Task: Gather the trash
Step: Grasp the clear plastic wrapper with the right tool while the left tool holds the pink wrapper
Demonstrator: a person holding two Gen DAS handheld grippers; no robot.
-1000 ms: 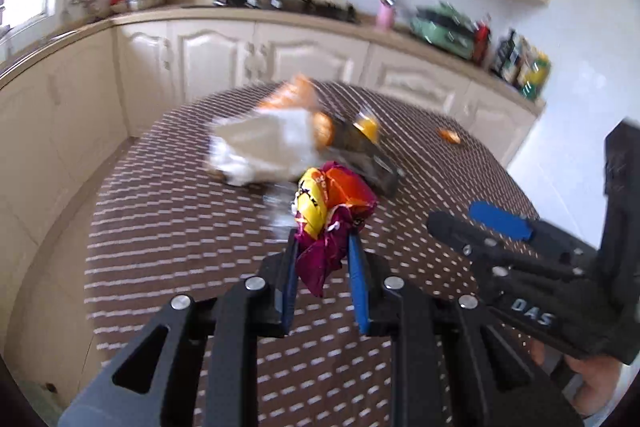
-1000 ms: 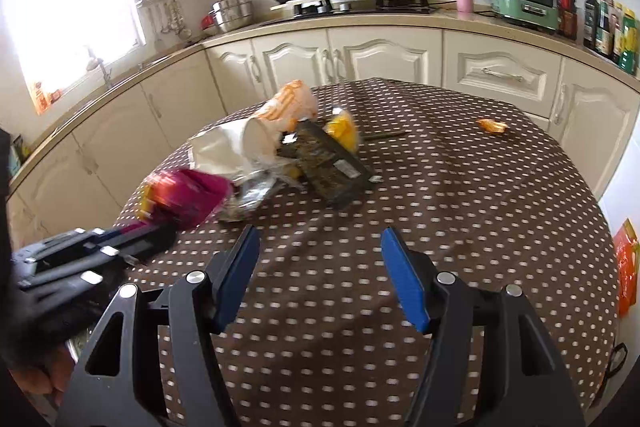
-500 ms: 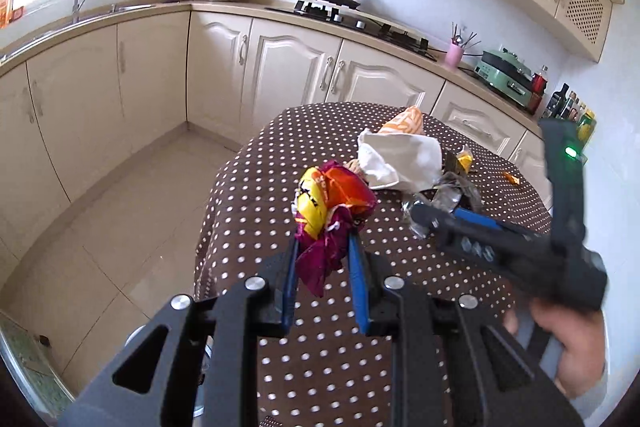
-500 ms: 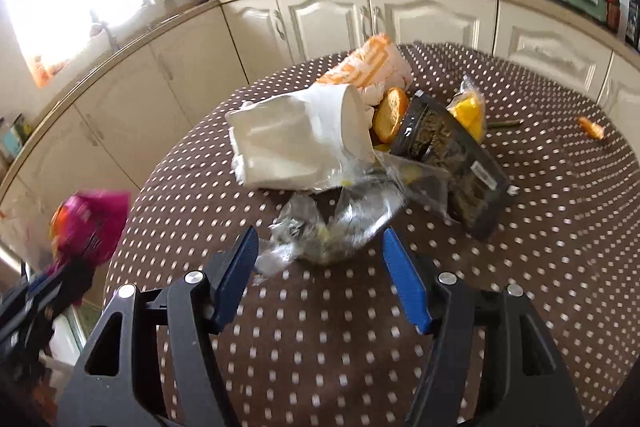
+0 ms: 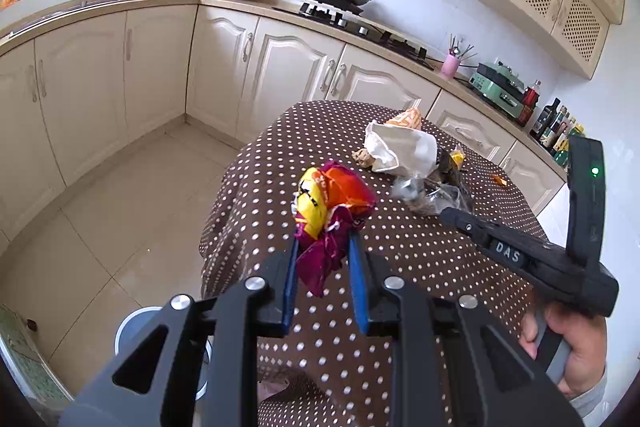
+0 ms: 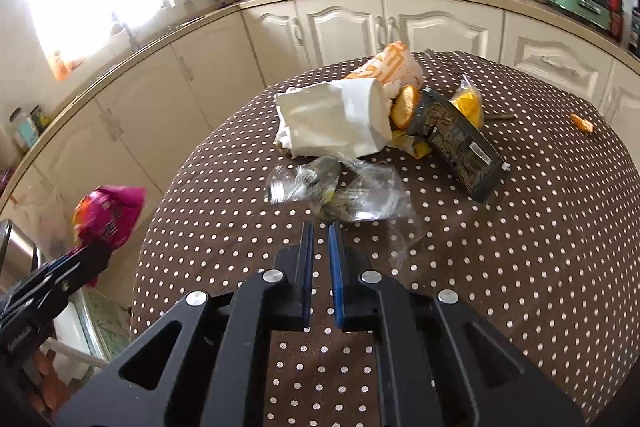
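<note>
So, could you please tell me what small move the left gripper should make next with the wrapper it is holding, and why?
Probably carry the left gripper leftward and down over the round container on the floor, ready to drop. Its jaws are shut on the crumpled wrapper, which the right wrist view shows held beside the table, not yet above that container.

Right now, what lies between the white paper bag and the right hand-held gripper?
A crumpled clear plastic wrapper lies on the dotted tablecloth between the white paper bag and the right hand-held gripper, shown in the right wrist view.
</note>
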